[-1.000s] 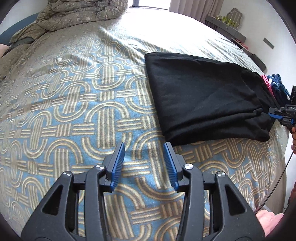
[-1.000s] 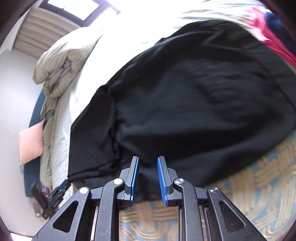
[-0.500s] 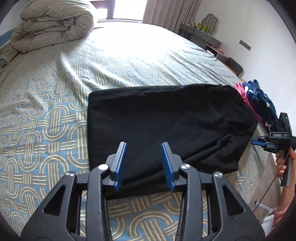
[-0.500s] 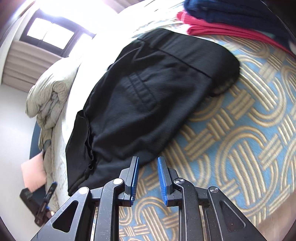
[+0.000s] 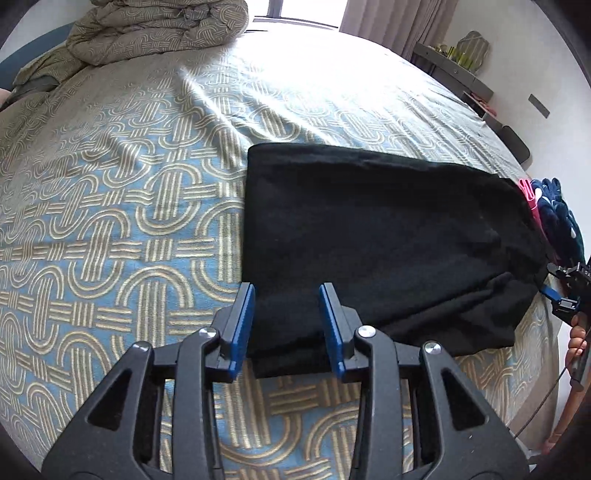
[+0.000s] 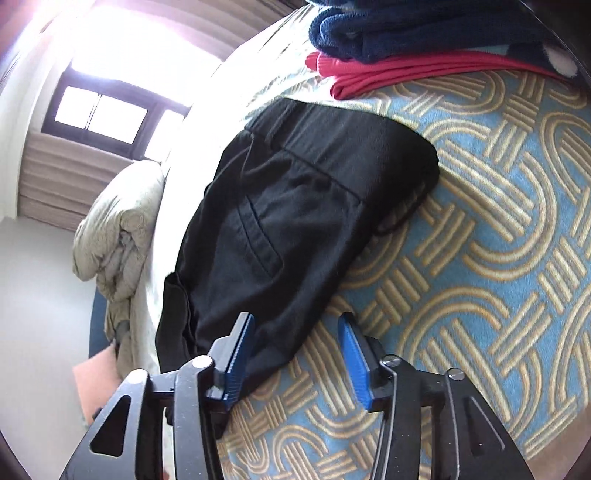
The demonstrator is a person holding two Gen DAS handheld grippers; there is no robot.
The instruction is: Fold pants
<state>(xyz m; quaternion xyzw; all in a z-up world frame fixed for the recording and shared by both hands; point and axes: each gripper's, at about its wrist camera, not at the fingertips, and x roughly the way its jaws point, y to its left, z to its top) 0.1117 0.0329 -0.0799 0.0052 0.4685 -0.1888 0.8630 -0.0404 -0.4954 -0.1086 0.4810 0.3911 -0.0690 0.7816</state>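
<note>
Black pants (image 5: 380, 236) lie folded into a rectangle on the patterned bedspread (image 5: 110, 221). My left gripper (image 5: 287, 325) is open, its blue pads astride the near left corner of the pants, holding nothing. My right gripper (image 6: 297, 360) is open and empty at the near edge of the pants (image 6: 295, 206), whose waistband and a back pocket show. The right gripper also shows in the left wrist view (image 5: 565, 291), at the pants' right end.
A folded red garment (image 6: 406, 70) with a navy one (image 6: 424, 29) on top lies beyond the pants' waistband. A bunched duvet (image 5: 155, 29) sits at the bed's far end. The bed's edge runs along the right; a shelf (image 5: 454, 70) stands by the wall.
My right gripper has opened wider and drawn back from the pants. My left gripper has moved in over the pants' near left corner.
</note>
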